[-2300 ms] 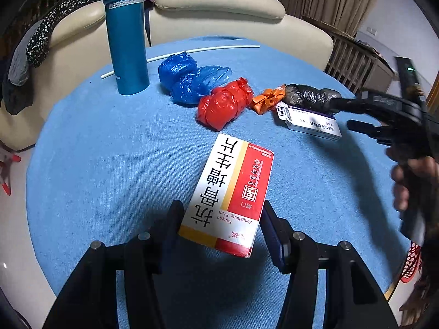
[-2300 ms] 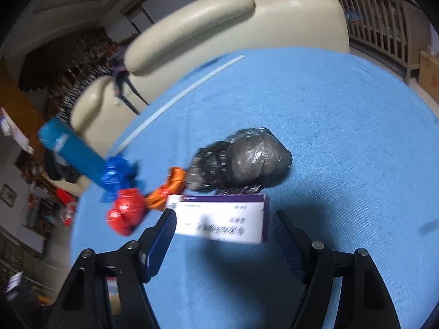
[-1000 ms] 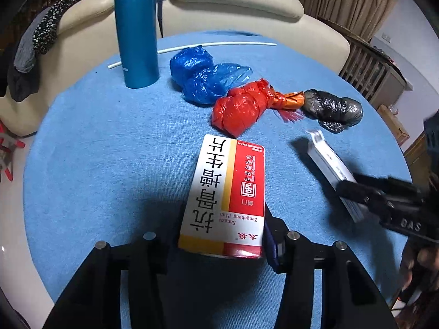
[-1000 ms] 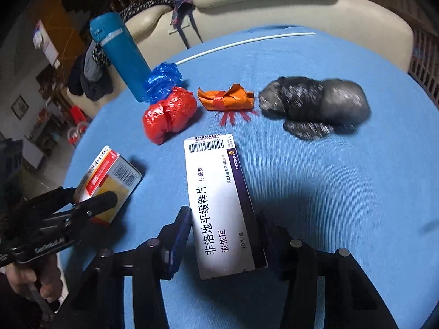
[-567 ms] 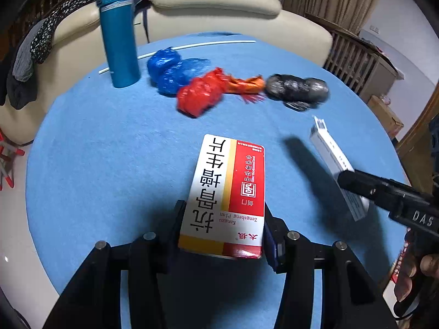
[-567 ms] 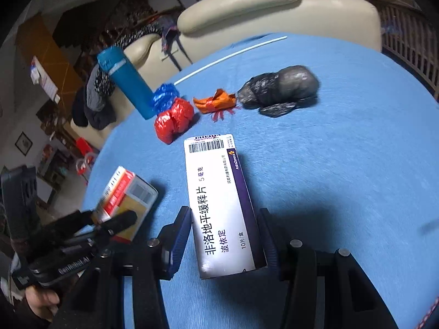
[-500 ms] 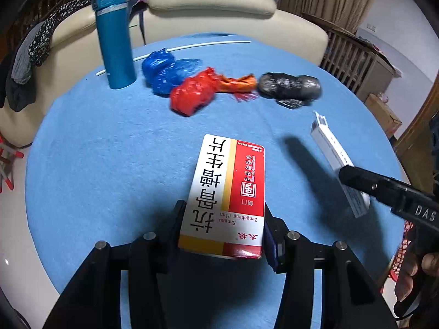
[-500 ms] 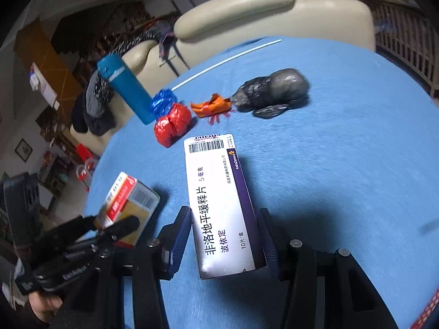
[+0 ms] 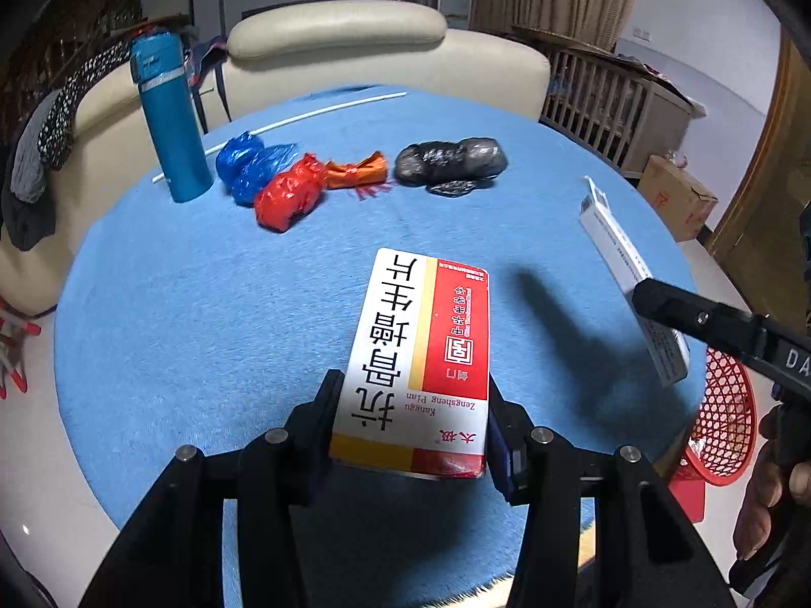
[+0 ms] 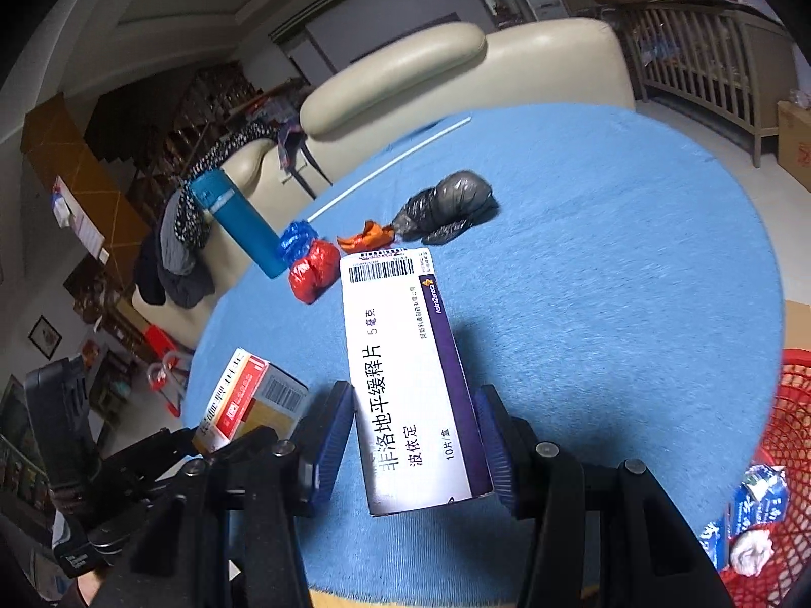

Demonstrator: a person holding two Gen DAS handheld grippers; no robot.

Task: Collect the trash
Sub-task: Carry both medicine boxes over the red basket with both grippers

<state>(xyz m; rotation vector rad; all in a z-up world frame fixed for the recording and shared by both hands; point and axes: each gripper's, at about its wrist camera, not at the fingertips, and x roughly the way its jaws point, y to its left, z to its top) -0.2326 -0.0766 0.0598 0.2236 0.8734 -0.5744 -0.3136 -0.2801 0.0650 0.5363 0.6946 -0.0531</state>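
My left gripper [image 9: 411, 435] is shut on a red and white medicine box [image 9: 420, 354], held above the blue round table [image 9: 203, 304]. My right gripper [image 10: 413, 448] is shut on a white and purple medicine box [image 10: 405, 370]; that box also shows at the right of the left wrist view [image 9: 628, 273]. A red mesh trash basket [image 10: 790, 435] sits beside the table at the right, holding a blue and white packet [image 10: 750, 506]. Blue [image 9: 251, 164], red [image 9: 289, 197], orange [image 9: 355, 172] and black [image 9: 451, 159] plastic bags lie in a row at the table's far side.
A teal flask [image 9: 170, 116] stands at the back left of the table, beside a thin white stick [image 9: 304, 119]. Cream chairs [image 9: 355, 45] stand behind the table. A cardboard box [image 9: 676, 197] and wooden railing [image 9: 598, 96] are at the right.
Both grippers closed on their boxes and lifted them off the table. They have pulled back and up from the bags, and the red basket has come into view at the right.
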